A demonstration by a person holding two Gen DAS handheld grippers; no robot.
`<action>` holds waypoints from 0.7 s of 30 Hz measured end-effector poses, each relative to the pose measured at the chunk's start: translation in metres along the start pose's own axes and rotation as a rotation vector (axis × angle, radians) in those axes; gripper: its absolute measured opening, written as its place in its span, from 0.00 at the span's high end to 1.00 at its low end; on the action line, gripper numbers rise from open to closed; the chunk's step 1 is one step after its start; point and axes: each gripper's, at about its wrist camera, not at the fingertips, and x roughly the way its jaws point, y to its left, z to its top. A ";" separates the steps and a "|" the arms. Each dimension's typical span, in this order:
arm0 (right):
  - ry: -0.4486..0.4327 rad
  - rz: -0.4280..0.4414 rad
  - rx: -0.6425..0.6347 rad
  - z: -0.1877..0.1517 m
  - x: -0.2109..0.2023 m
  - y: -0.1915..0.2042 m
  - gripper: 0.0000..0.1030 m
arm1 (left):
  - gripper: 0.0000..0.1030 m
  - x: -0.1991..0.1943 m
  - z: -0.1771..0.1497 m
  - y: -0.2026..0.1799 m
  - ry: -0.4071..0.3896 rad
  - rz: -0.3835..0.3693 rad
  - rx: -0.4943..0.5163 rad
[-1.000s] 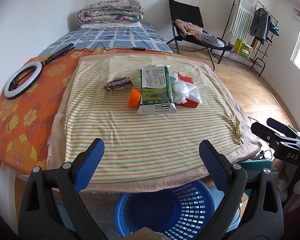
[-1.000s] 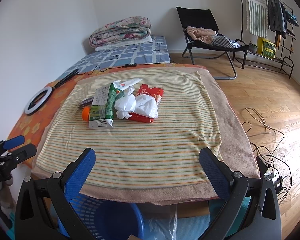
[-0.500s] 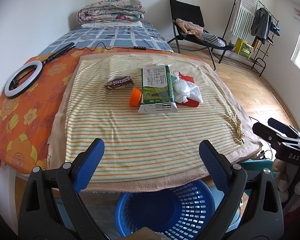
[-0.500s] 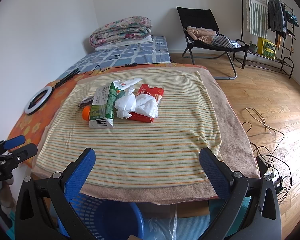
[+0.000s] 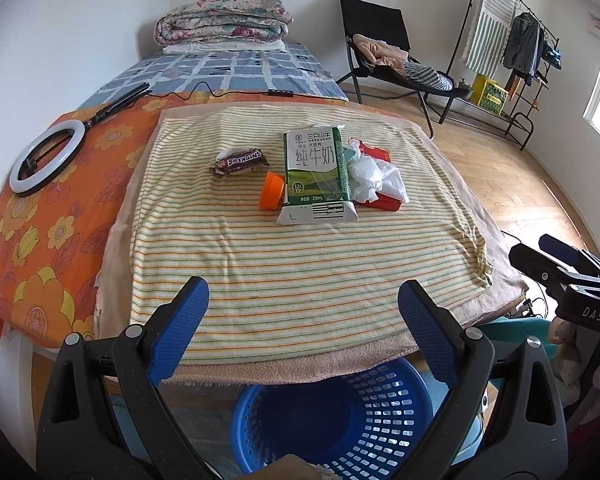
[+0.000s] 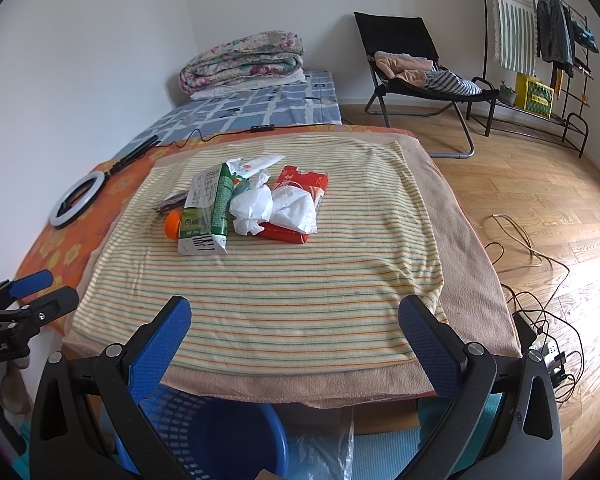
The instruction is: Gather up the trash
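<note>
Trash lies mid-table on a striped cloth (image 5: 292, 264): a green and white milk carton (image 5: 315, 176), an orange cap (image 5: 271, 196), a Snickers wrapper (image 5: 240, 161), crumpled white tissue (image 5: 374, 178) and a red packet (image 6: 300, 184). The carton (image 6: 206, 210) and tissue (image 6: 272, 208) also show in the right wrist view. A blue basket (image 5: 336, 416) stands on the floor below the near table edge. My left gripper (image 5: 302, 312) and right gripper (image 6: 294, 332) are both open and empty, hovering near the front edge, well short of the trash.
A ring light (image 5: 46, 156) lies on the orange floral cover at left. A folded quilt (image 5: 224, 20) sits on the bed behind. A black chair (image 6: 416, 76), a clothes rack (image 6: 540, 40) and floor cables (image 6: 536, 280) are to the right.
Both grippers have edged slightly forward toward the table; the view has barely shifted. Nothing was grasped or moved.
</note>
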 end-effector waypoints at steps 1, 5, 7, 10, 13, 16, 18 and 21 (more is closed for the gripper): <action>-0.001 0.000 0.000 0.000 0.000 0.000 0.00 | 0.05 0.000 0.000 0.000 0.000 0.001 0.000; 0.000 0.001 0.000 0.001 0.000 0.000 0.00 | 0.05 0.001 0.000 0.000 0.002 0.000 -0.002; -0.001 0.000 -0.003 -0.001 0.000 0.001 0.00 | 0.05 0.001 -0.001 0.000 0.003 -0.003 -0.003; 0.000 -0.015 -0.009 -0.002 0.002 0.002 0.00 | 0.05 0.001 -0.002 0.000 0.003 -0.002 -0.004; 0.005 -0.022 -0.004 -0.002 0.005 0.001 0.00 | 0.05 0.002 -0.006 0.002 0.008 -0.002 -0.013; 0.000 -0.026 -0.002 -0.002 0.006 0.000 0.00 | 0.05 0.004 -0.013 0.008 0.012 0.009 -0.016; -0.009 -0.024 -0.007 -0.003 0.006 0.000 0.00 | 0.05 0.006 -0.014 0.014 0.019 0.018 -0.025; -0.034 0.008 -0.012 -0.003 0.006 0.000 0.00 | 0.05 0.010 -0.012 0.022 0.042 0.023 -0.047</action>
